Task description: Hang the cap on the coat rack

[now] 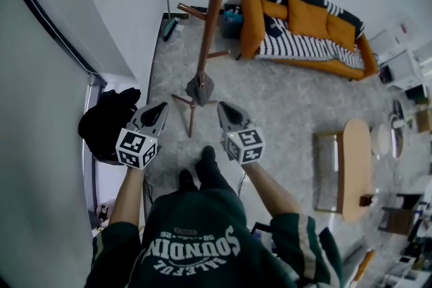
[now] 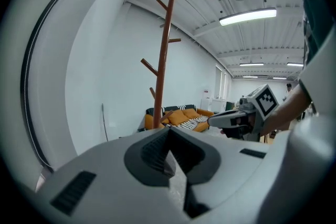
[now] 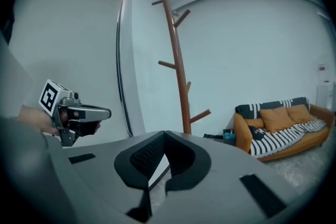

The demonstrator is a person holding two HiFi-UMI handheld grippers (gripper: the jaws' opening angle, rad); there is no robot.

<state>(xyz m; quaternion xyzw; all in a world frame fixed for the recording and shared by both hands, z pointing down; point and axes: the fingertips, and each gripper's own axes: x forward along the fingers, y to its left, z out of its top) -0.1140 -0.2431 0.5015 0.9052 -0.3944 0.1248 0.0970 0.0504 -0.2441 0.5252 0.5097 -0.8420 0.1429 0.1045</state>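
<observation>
The brown wooden coat rack (image 1: 212, 10) stands straight ahead on the marbled floor, its pegs bare; it also shows in the left gripper view (image 2: 164, 60) and the right gripper view (image 3: 178, 71). A small dark cap-like thing (image 1: 273, 26) lies on the orange sofa (image 1: 251, 23), and appears again as a dark shape (image 3: 256, 132) in the right gripper view. My left gripper (image 1: 160, 106) is held at waist height left of the rack's foot, jaws shut and empty (image 2: 169, 129). My right gripper (image 1: 223, 106) is level with it on the right, shut and empty too (image 3: 165, 134).
A black heap (image 1: 108, 121) lies by the white wall at my left. The sofa carries orange cushions and a striped blanket (image 1: 304, 47). A blue box (image 1: 231, 20) sits beside it. A wooden side table (image 1: 356, 168) stands at the right. Open floor lies between me and the rack.
</observation>
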